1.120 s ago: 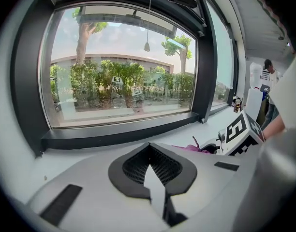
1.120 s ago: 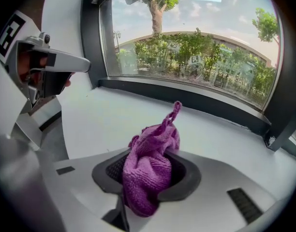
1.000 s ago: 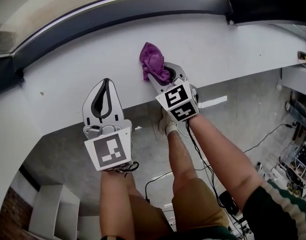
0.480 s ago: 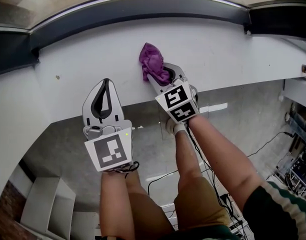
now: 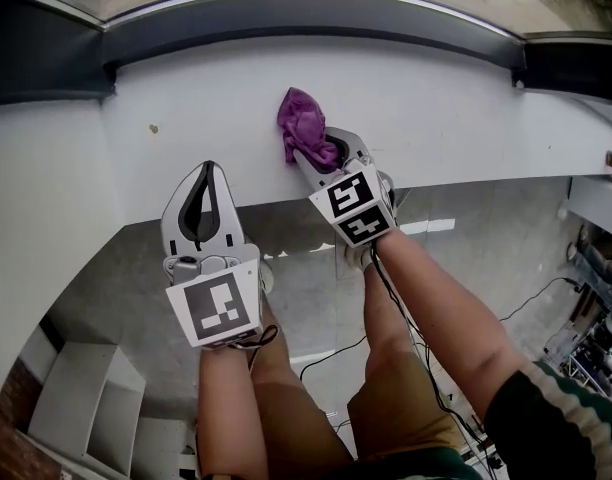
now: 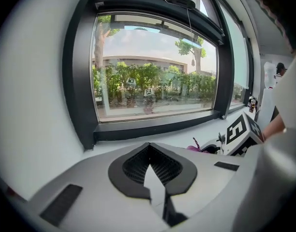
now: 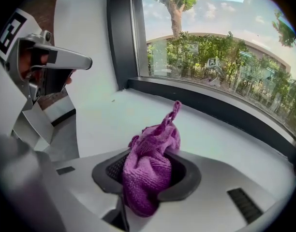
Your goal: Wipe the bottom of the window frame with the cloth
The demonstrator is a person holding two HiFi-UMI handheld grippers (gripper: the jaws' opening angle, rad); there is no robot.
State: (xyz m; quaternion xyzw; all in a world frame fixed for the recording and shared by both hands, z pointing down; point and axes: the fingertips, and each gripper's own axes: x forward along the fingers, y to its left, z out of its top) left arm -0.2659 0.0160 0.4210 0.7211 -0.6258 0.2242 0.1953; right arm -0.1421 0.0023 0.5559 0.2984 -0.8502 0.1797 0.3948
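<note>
A crumpled purple cloth (image 5: pixel 303 126) rests on the white sill (image 5: pixel 436 108), a little short of the dark bottom rail of the window frame (image 5: pixel 316 13). My right gripper (image 5: pixel 314 150) is shut on the cloth's near end. In the right gripper view the cloth (image 7: pixel 150 170) bulges up from between the jaws, with the frame rail (image 7: pixel 211 108) beyond. My left gripper (image 5: pixel 204 200) hangs over the sill's front edge, to the left of the cloth, shut on nothing. In the left gripper view the frame rail (image 6: pixel 157 124) runs across ahead and a bit of the cloth (image 6: pixel 195 148) shows at the right.
A small dark speck (image 5: pixel 153 128) marks the sill left of the cloth. The frame has an upright at each end (image 5: pixel 46 58) (image 5: pixel 571 68). Below the sill are grey floor, cables (image 5: pixel 326 353), a white shelf unit (image 5: pixel 86 408) and clutter (image 5: pixel 596 268) at the right.
Both grippers and the cloth have slid left along the sill: the speck and the frame's right corner now lie further right in the head view. Both grips are unchanged.
</note>
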